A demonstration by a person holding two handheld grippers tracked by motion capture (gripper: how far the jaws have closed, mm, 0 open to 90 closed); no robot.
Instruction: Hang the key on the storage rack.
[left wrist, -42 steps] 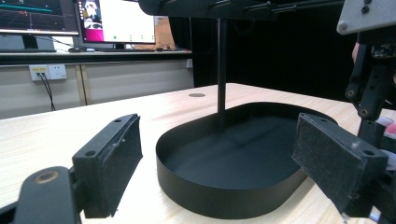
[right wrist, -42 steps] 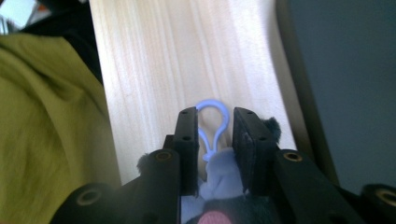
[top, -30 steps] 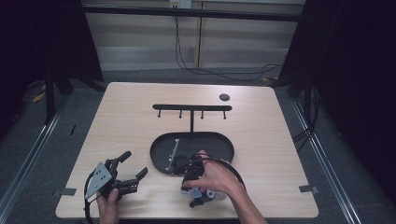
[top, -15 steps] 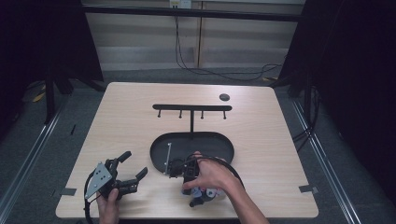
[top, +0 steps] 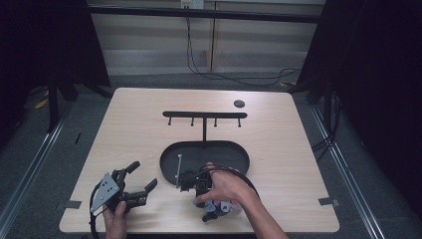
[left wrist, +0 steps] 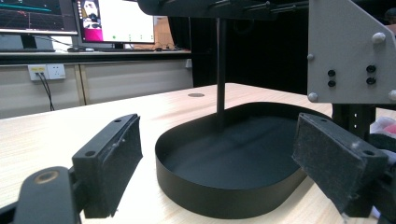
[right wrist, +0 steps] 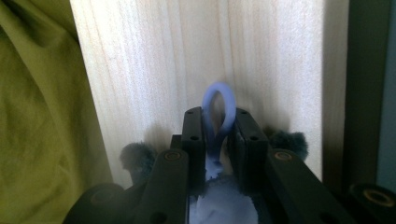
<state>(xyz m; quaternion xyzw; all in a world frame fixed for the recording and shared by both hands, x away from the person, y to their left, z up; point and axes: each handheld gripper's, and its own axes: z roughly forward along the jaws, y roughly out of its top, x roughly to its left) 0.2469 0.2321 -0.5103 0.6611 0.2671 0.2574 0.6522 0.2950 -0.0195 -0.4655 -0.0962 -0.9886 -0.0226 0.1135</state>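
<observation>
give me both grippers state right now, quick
left gripper: open, nothing between its pads, pointed at the black tray.
right gripper: closed on a blue loop of some soft blue thing, its jaws having just been closing.

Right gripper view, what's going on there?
A person's right tool is pinching a pale blue loop, part of a soft item, above the wooden table; its jaws have just been closing on it. The left tool rests open on the table beside the black tray.

Tray [top: 169, 158] black; rack [top: 204, 115] black; table [top: 134, 129] pale wood grain; loop [right wrist: 218, 105] pale blue; cloth [right wrist: 37, 116] olive-yellow.
</observation>
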